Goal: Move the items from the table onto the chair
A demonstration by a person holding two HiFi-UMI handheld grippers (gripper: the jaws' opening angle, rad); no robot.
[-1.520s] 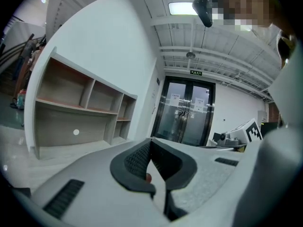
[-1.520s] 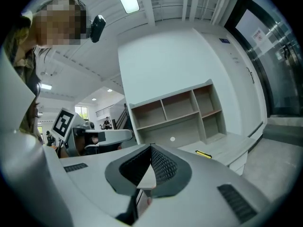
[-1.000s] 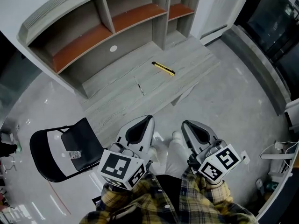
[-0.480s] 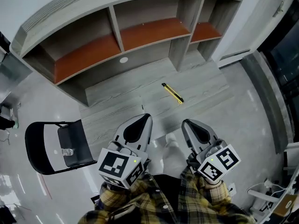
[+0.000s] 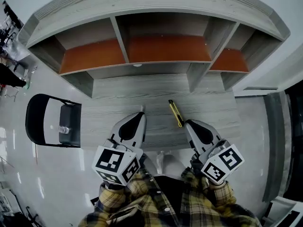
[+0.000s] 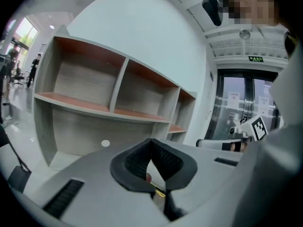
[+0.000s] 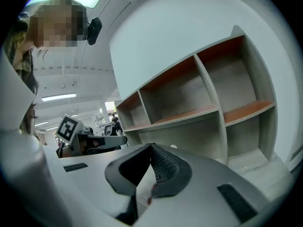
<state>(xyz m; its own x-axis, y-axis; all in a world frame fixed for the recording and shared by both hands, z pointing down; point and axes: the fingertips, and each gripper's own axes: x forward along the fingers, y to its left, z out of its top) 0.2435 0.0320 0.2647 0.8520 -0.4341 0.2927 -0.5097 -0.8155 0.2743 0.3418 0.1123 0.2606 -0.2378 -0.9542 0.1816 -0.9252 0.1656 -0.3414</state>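
Head view, tabletop: we look down on a grey wood-grain tabletop (image 5: 132, 91). Behind it stands a hutch of open shelves (image 5: 161, 48) with orange boards.
Head view, task thing: a yellow utility knife (image 5: 176, 113) lies flat on the tabletop. Its near end is just beside the tip of the right gripper (image 5: 187, 123) and apart from the left gripper (image 5: 140, 114).
Head view, chair: a black folding chair (image 5: 71, 117) stands off the tabletop's left end. A small clear item (image 5: 64, 129) sits on its seat, and we cannot tell what it is.
Left gripper view, jaws: closed on each other, nothing gripped. We see a sliver of the yellow knife below them.
Right gripper view, jaws: closed tip to tip, empty. We see the left gripper at the left and the shelves ahead.
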